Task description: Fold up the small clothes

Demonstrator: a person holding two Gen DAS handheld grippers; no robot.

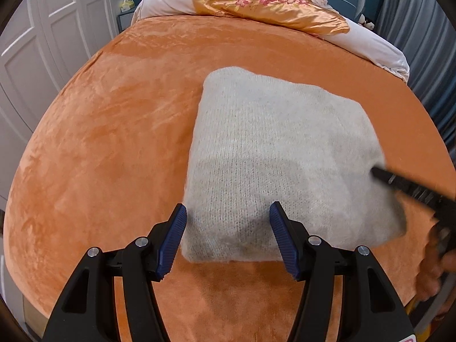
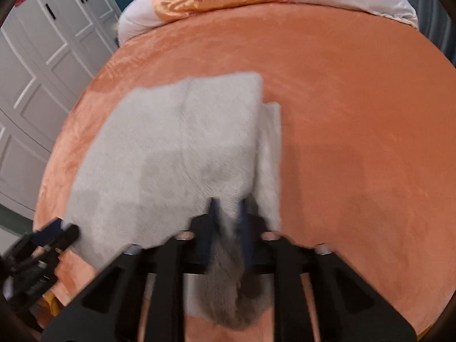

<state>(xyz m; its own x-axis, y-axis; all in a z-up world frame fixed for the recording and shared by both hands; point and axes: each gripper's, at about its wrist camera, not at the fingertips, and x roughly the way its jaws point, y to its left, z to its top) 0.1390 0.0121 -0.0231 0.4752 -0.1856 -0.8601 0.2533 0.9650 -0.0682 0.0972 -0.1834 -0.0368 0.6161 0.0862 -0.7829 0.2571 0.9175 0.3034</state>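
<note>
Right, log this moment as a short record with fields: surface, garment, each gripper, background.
surface: orange plush bedspread
garment: grey knit sweater, folded into a rough rectangle, lying on the bedspread
left gripper: open, jaws either side of the sweater's near edge, not pressing on it
right gripper: shut on the sweater's near right edge
background: orange floral pillow at the head, white wardrobe doors on the left

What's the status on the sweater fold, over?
Left gripper open over near edge. Right gripper shut on grey knit sweater, part-folded on orange bedspread. Nothing in the way.
</note>
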